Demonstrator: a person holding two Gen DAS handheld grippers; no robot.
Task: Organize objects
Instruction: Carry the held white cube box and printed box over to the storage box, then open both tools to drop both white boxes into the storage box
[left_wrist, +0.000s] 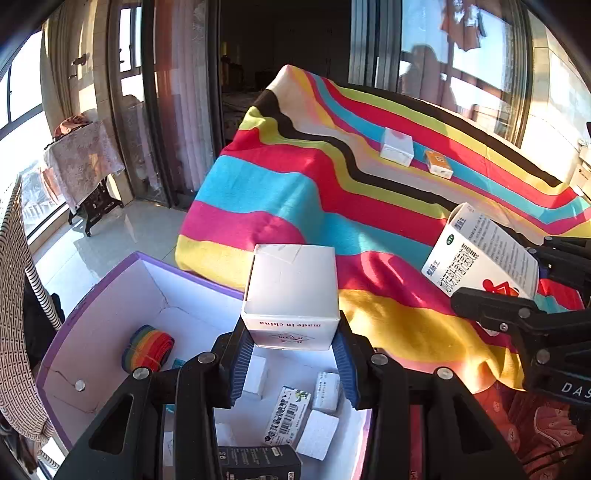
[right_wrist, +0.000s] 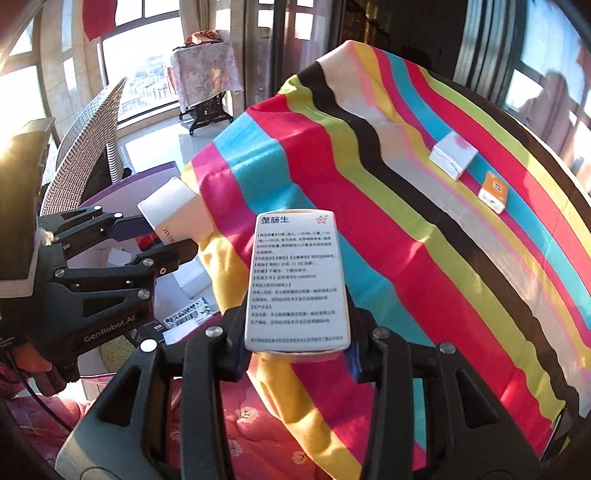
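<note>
My left gripper (left_wrist: 293, 354) is shut on a white cube box (left_wrist: 291, 291) printed "made in china" and holds it above the open purple storage box (left_wrist: 110, 291). The left gripper also shows in the right wrist view (right_wrist: 173, 240), with the white box (right_wrist: 177, 210) in it. My right gripper (right_wrist: 295, 350) is shut on a white medicine box (right_wrist: 297, 280) with Chinese text, above the striped blanket (right_wrist: 369, 221). It appears at the right of the left wrist view (left_wrist: 517, 280), with the medicine box (left_wrist: 480, 254) held.
On the striped blanket (left_wrist: 295, 184) lie a white box (left_wrist: 397, 147) and an orange-and-white box (left_wrist: 437, 163). The purple box holds a rainbow roll (left_wrist: 147, 349) and several small boxes (left_wrist: 291, 415). A wicker chair (right_wrist: 88, 147) stands at the left.
</note>
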